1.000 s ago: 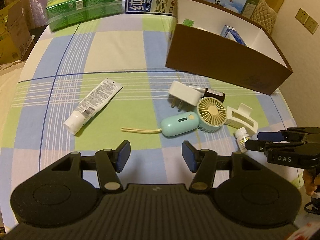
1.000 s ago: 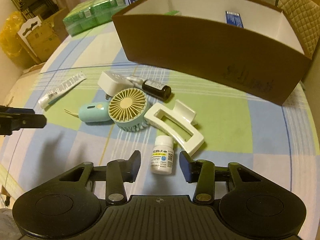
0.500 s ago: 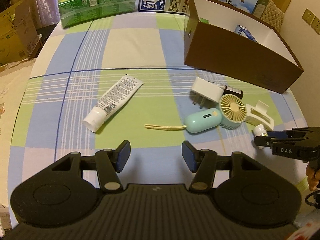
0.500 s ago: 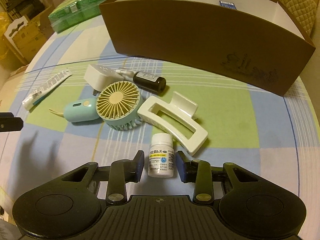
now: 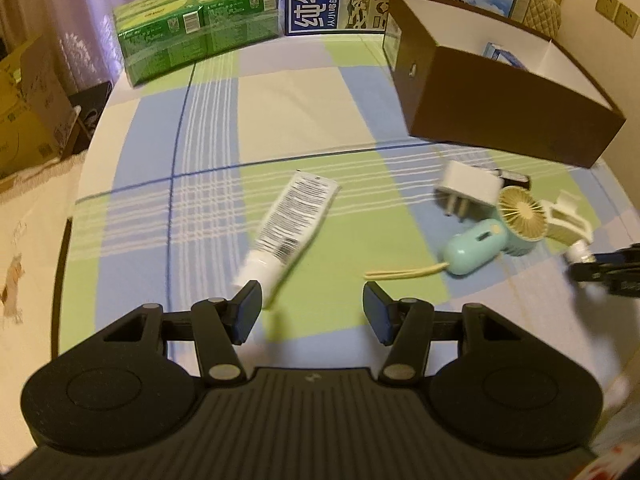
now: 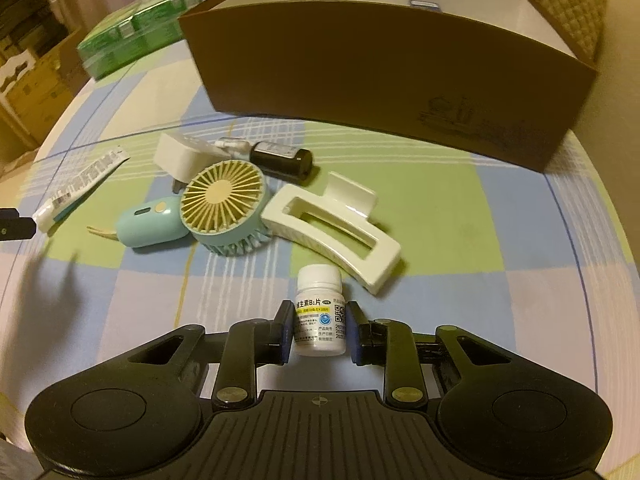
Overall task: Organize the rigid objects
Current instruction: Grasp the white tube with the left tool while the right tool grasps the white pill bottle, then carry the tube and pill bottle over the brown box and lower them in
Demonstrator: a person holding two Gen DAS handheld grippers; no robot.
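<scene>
On the left, the left gripper (image 5: 312, 312) has drifted toward the tube (image 5: 290, 226) over the last second; its fingers stand wide apart and empty, and the tube's capped near end now lies just beside the left fingertip (image 5: 246, 312). That looks like the start of a reach for the tube, though nothing is held yet.

Toward the middle of the checked tablecloth (image 6: 460, 200) lies the cluster: a white plug adapter (image 6: 178, 156), a dark small bottle (image 6: 280, 158) at its right, the mint fan (image 6: 216, 210) with its handle pointing left, and the cream hair claw (image 6: 332, 232) touching the fan's right side.

On the right, the change is clearer. The right gripper (image 6: 320, 330) has narrowed from a loose straddle to a close pinch on the white pill bottle (image 6: 320, 316), pads against both sides of the label. The bottle stands upright on the cloth, near edge of the table, just near of the hair claw. So the grasp seems made, and the lift into the brown box (image 6: 360, 60) at the far right is likely next.

The hair claw sits between the bottle and the box; a low path forward could knock it, so rising first seems wise. The box's near wall is tall and needs clearing.
</scene>
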